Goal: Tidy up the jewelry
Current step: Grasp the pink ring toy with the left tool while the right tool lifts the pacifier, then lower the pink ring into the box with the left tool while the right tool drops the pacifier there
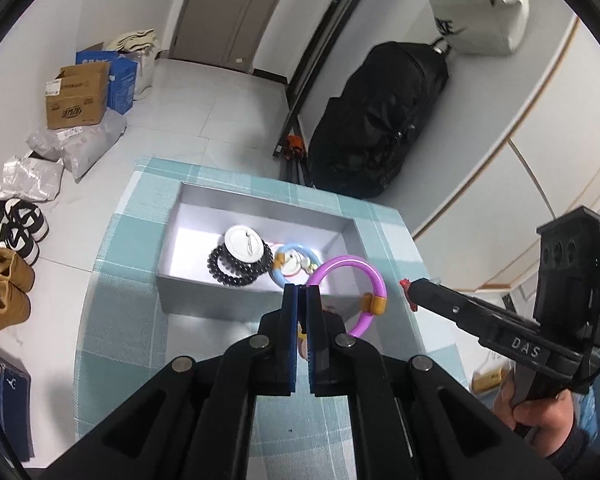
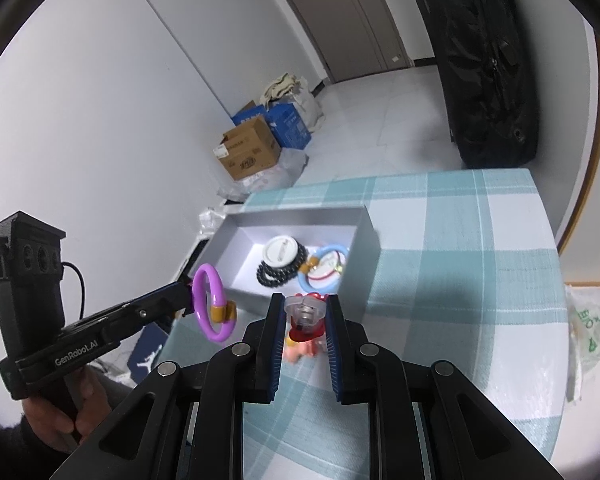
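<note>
Left gripper (image 1: pixel 301 294) fingers pressed together, pinching the purple ring (image 1: pixel 350 294) by its rim, ring hanging low centre-right of the left wrist frame, just short of the grey box (image 1: pixel 260 200). Box lies straight ahead, long axis across. Right gripper (image 2: pixel 302 312) fingers pinch a red-and-clear trinket (image 2: pixel 305 318), also near the box. Left looks nearer the drop.

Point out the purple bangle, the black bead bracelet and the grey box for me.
purple bangle (image 1: pixel 350 261), left wrist view, top of its arc.
black bead bracelet (image 1: pixel 224 270), left wrist view, beads on its near left curve.
grey box (image 2: pixel 370 230), right wrist view, its right outer wall.
</note>
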A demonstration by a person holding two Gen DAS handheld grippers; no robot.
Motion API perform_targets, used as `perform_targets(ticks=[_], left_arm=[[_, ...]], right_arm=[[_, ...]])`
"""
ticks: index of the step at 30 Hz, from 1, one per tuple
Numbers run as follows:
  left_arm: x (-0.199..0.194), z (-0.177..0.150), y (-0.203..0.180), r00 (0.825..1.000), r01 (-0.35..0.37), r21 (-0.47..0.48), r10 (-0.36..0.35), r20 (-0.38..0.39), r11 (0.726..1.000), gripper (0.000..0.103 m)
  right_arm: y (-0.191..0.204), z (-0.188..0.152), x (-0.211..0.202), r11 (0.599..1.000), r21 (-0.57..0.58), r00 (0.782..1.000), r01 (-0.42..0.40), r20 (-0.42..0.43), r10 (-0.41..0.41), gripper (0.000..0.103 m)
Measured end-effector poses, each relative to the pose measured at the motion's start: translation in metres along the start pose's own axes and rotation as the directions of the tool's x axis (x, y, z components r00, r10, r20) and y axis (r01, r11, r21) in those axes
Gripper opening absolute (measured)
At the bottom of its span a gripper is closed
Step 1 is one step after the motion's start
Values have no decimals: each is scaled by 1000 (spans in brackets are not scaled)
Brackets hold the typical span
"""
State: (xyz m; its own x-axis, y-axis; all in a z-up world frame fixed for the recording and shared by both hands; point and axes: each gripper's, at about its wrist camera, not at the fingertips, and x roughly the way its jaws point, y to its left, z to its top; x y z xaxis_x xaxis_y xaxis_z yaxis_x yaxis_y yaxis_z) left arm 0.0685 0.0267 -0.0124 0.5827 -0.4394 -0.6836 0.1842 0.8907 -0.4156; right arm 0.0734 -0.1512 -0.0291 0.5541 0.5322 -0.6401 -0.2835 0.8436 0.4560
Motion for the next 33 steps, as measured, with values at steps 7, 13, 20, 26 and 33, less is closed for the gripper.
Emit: perform_targets(ticks=[7, 13, 20, 26, 33], left_arm=[[-1, 10, 6, 999, -21, -23, 22, 23, 1000, 0], [4, 18, 13, 999, -41, -53, 43, 22, 998, 0], [15, 30, 22, 998, -56, -80, 57, 9, 995, 0], [23, 41, 22, 998, -65, -71, 66, 5, 995, 0], [43, 46, 32, 997, -69, -104, 65, -40, 992, 0]], right_arm=[[12, 15, 4, 999, -19, 999, -33, 17, 33, 18], [15, 27, 13, 998, -20, 998, -63, 16, 64, 18], [12, 40, 31, 997, 6, 997, -78, 6, 78, 18], [1, 53, 47, 996, 35, 996, -85, -18, 86, 18], [-11, 59, 62, 995, 56, 996, -77, -43, 80, 18]])
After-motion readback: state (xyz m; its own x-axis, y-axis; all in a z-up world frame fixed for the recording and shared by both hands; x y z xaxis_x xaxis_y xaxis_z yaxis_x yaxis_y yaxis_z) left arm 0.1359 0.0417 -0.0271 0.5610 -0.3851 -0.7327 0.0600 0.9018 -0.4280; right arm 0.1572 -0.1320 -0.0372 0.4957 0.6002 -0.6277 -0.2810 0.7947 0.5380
